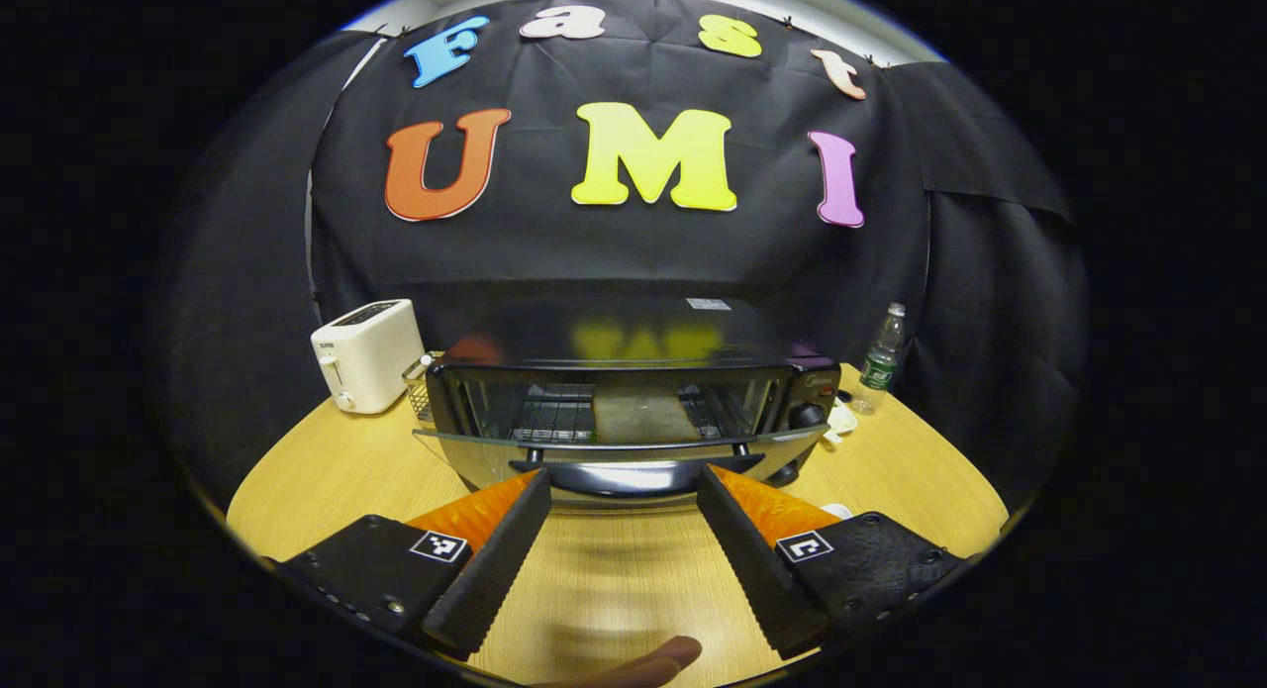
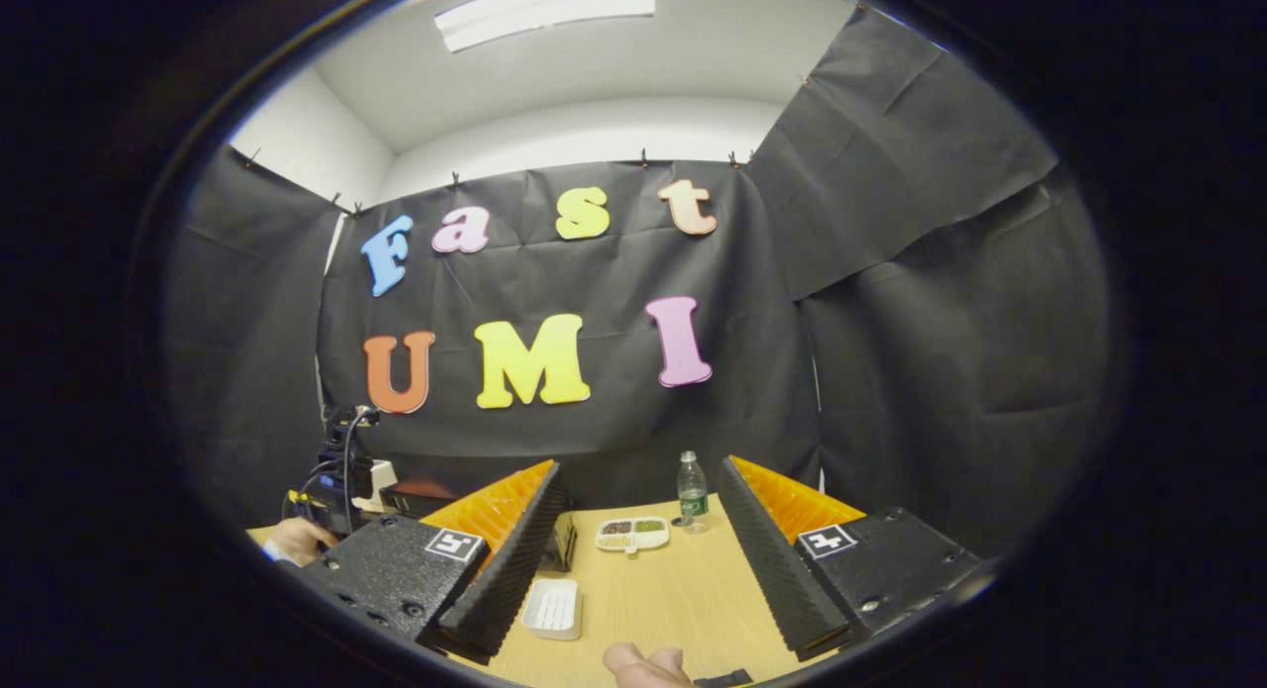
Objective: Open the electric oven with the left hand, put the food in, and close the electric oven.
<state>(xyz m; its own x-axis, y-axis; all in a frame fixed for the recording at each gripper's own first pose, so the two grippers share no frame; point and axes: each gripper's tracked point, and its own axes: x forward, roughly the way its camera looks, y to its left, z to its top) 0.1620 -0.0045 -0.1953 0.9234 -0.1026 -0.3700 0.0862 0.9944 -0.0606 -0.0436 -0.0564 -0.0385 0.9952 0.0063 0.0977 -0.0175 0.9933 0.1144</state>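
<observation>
Both jaws spread empty, left gripper (image 1: pixel 622 485) facing oven (image 1: pixel 624 391), right gripper (image 2: pixel 638 485) facing bottle (image 2: pixel 692 492)

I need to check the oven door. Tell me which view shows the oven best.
The left gripper view: the electric oven faces the camera squarely, its glass door part open, just beyond the open left tongs. The right gripper view catches only a dark sliver of it behind the left side of the right tongs.

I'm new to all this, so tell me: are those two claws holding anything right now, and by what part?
Nothing is held. The left gripper is open just short of the oven door handle; the right gripper is open over the table.
</observation>
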